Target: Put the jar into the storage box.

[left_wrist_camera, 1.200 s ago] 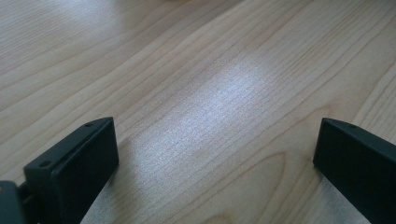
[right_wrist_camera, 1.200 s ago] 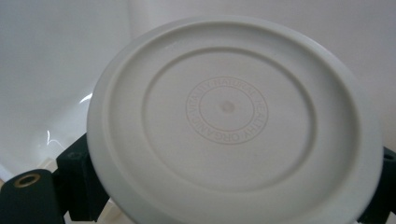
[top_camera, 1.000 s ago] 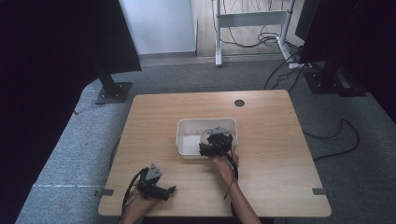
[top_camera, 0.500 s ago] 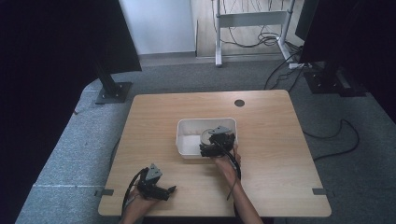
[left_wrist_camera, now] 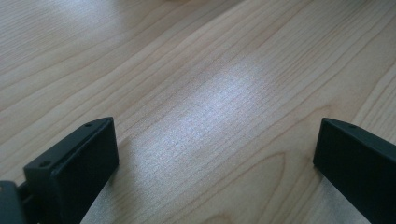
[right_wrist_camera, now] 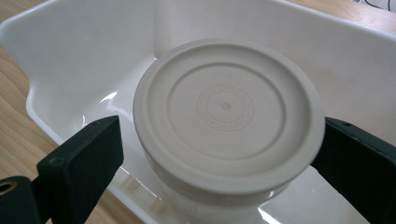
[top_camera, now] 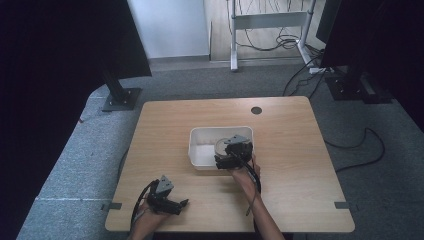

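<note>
A round off-white container with a ribbed lid [right_wrist_camera: 225,107] stands inside a white plastic bin [right_wrist_camera: 93,42] at mid-table. My right gripper [right_wrist_camera: 219,154] is open, one jaw on each side of the container; the left jaw stands a little clear of it. In the high view that gripper [top_camera: 231,150] reaches over the bin's near wall [top_camera: 200,162], with the container [top_camera: 220,146] just ahead. My left gripper [top_camera: 181,204] rests near the table's front edge, open, with only bare wood between its jaws [left_wrist_camera: 215,144].
The wooden table [top_camera: 295,150] has a cable hole [top_camera: 256,110] at the back. A monitor stand base [top_camera: 121,98] and cables lie on the grey floor beyond. Dark screens flank the table at left and right.
</note>
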`<action>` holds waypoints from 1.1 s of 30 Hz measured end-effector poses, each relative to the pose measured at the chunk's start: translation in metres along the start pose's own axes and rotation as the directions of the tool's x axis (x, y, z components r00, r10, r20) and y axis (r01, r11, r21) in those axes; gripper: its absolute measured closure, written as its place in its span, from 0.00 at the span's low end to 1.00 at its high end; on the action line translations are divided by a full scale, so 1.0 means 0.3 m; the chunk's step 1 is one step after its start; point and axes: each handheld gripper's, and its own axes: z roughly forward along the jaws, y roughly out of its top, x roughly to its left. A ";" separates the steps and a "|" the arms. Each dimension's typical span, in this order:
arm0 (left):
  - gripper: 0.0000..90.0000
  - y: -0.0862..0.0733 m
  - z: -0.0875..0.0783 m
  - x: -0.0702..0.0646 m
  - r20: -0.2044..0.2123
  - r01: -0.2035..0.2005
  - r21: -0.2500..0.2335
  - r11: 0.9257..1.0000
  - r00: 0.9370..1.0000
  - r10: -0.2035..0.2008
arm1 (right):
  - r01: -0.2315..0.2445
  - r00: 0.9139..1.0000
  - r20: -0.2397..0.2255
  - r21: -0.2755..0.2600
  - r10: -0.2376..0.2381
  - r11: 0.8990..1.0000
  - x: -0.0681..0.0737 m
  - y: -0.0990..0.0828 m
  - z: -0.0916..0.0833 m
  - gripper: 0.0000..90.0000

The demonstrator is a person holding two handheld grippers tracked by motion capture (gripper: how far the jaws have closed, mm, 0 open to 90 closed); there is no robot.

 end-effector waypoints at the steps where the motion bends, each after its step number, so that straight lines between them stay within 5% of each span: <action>1: 0.00 0.000 0.000 0.000 0.000 0.000 0.000 1.000 1.000 0.000 | -0.001 1.000 0.001 0.001 0.001 1.000 0.000 0.001 -0.005 0.03; 33: 0.00 0.000 0.000 0.000 0.000 0.000 0.000 1.000 1.000 0.000 | 0.052 0.998 -0.026 -0.006 -0.052 0.999 -0.027 -0.029 -0.128 0.03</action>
